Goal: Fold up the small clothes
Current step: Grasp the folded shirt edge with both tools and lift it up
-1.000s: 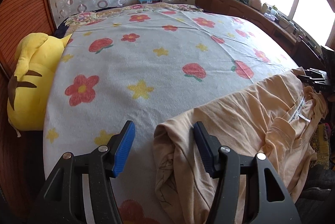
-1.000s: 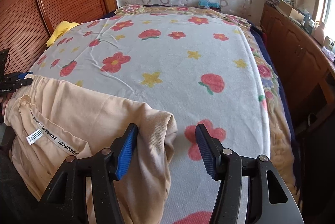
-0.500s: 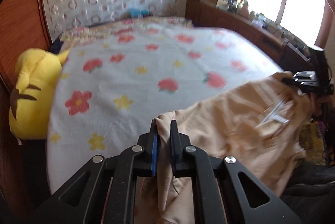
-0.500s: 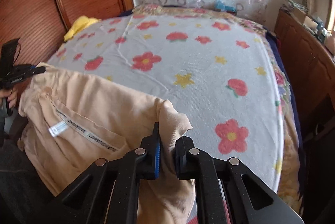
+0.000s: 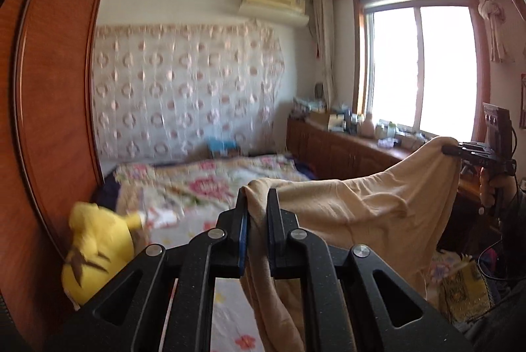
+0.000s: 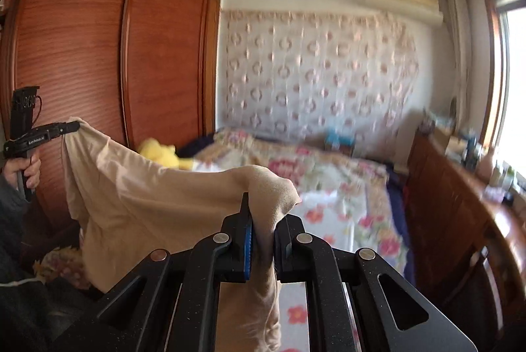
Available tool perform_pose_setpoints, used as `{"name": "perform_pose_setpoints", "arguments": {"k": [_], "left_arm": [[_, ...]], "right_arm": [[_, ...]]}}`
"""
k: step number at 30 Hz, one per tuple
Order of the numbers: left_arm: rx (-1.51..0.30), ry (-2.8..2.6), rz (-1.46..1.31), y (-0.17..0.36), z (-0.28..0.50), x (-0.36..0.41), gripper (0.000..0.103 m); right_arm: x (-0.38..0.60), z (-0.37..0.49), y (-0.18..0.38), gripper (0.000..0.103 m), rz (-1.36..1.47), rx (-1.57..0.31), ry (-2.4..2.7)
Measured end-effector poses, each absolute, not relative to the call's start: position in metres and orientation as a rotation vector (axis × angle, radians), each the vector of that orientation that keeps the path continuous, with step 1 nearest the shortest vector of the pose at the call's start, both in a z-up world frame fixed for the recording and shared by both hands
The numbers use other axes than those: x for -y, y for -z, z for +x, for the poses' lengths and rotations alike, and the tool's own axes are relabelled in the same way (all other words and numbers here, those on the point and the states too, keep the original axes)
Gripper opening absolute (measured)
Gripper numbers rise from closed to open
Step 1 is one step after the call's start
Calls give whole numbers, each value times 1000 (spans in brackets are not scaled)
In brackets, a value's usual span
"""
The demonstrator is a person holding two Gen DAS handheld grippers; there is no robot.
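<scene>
A peach-coloured garment (image 5: 368,207) hangs in the air above the bed, stretched between both grippers. My left gripper (image 5: 257,199) is shut on one corner of it, cloth bunched between the blue pads. My right gripper (image 6: 263,213) is shut on the other corner of the garment (image 6: 157,197). In the left wrist view the right gripper (image 5: 450,150) shows at the far right, held by a hand. In the right wrist view the left gripper (image 6: 74,125) shows at the far left, pinching the cloth's tip. The lower part of the garment droops below both grippers.
Below lies the bed with a flowered sheet (image 5: 194,187). A yellow plush toy (image 5: 95,250) sits at its left edge beside a tall wooden wardrobe (image 6: 98,56). A cluttered wooden cabinet (image 5: 345,148) runs under the window (image 5: 420,69). A patterned curtain (image 6: 315,75) covers the far wall.
Both grippers went from open around the garment's corners on the bed to shut on them. Both then rose sharply and tilted up, lifting the garment off the bed.
</scene>
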State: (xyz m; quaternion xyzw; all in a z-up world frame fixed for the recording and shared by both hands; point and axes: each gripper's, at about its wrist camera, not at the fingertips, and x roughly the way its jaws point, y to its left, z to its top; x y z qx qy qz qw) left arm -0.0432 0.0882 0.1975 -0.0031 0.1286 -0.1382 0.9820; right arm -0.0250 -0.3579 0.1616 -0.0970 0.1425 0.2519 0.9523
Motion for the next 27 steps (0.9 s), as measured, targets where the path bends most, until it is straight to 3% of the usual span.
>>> {"name": "perform_pose_setpoints", "arguments": {"k": [6,16,22,27], "left_arm": [[-110,220,49,-252,-58,-96,10],[46,132,94,-314,-62,-115,10],[18,55,107,-313,-17,-127,10],[-90,8,127,-270,61,-128,10]], "right_arm": [[357,-63,-238,10,-254,-106,-499],[348,-77,-315,9,-293,26,-479],[315,-27,-296,9,-313,-20,-437],[275,40,-266,9,-335,-136,-431]]}}
